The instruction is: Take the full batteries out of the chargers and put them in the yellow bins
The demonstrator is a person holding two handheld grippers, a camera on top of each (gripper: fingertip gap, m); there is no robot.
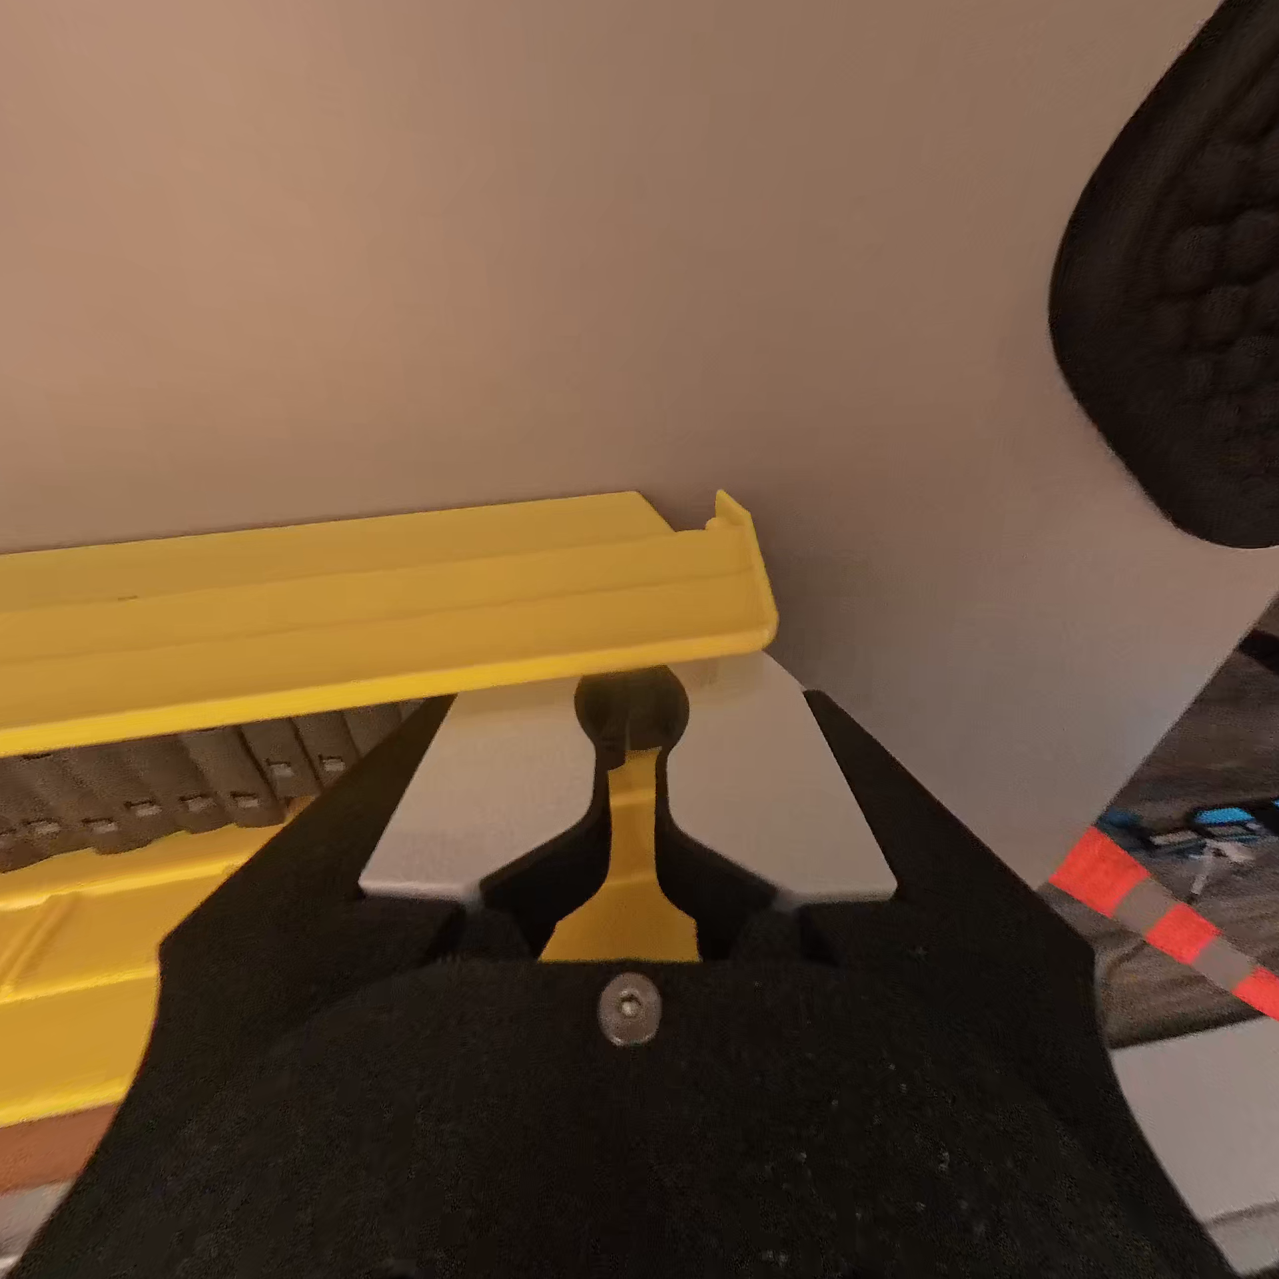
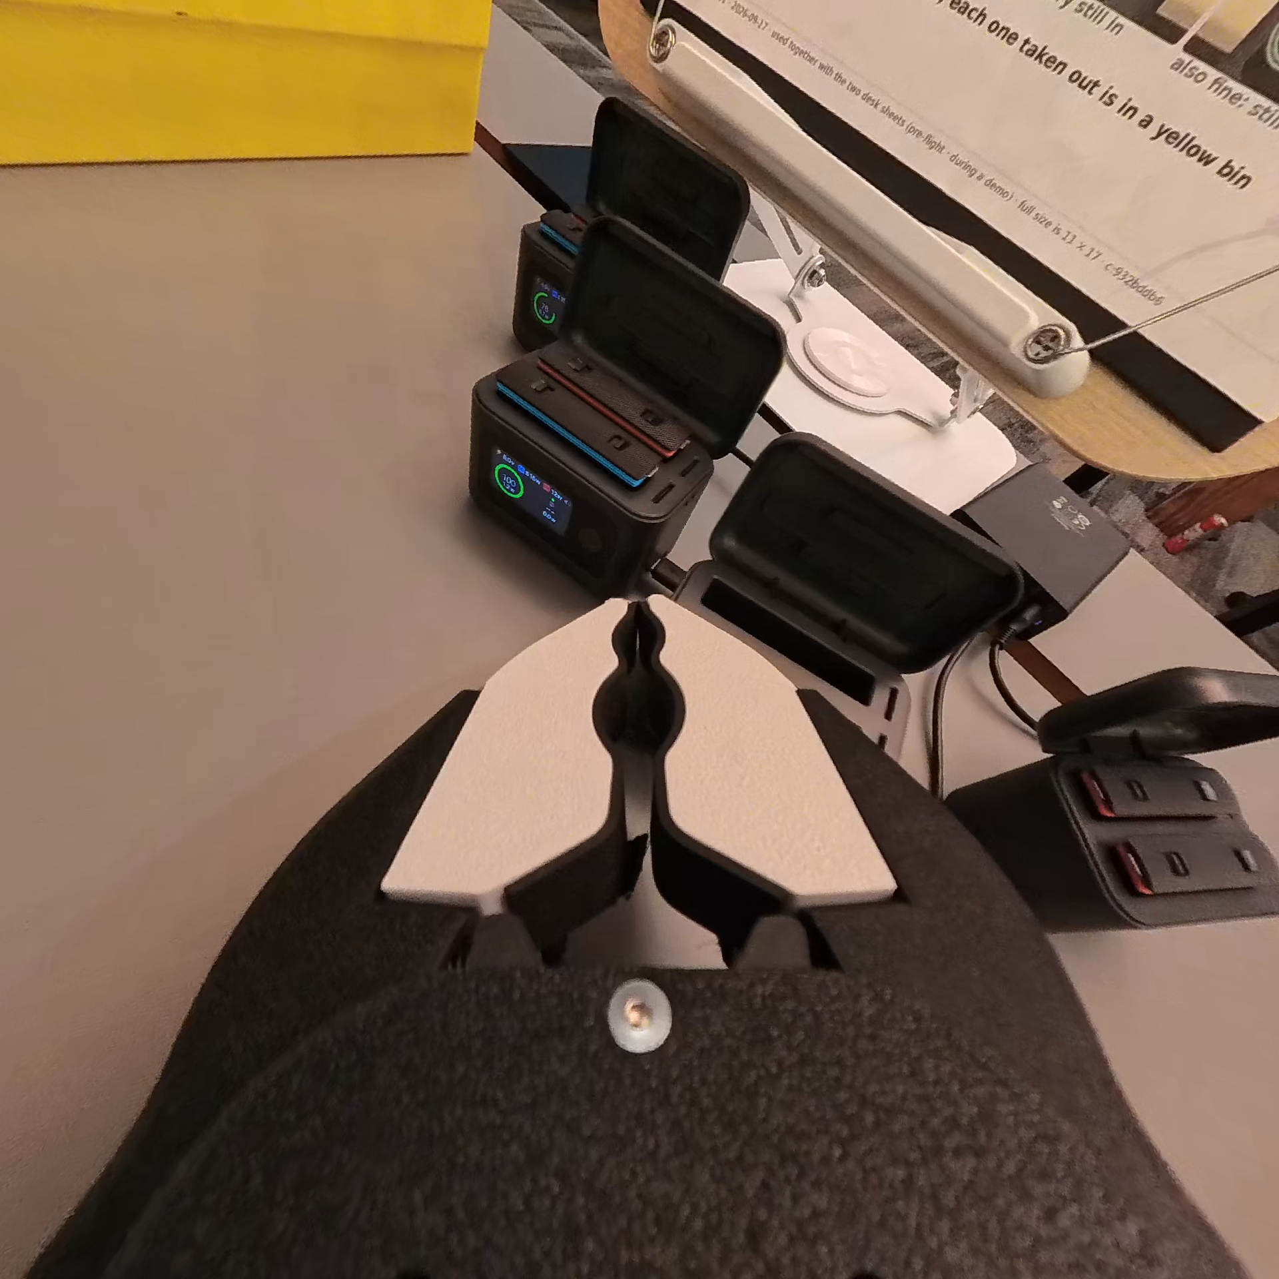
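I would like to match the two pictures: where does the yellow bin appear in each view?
Left wrist view: the yellow bin fills the left side, its raised lid across the middle.
Right wrist view: a yellow bin sits at the top left corner, on the grey table.
Shared landmark: only the yellow plastic, probably one bin.

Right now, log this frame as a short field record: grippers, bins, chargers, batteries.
left gripper: shut, holding nothing visible, tips beneath the raised yellow lid
right gripper: shut, empty, above the grey table
yellow bin: lid up, a row of dark batteries inside
chargers: four in a row, all lids open
lit charger: two batteries seated, green ring on its screen
nearest charger: two red-edged batteries seated
grey charger: contents hidden behind the gripper
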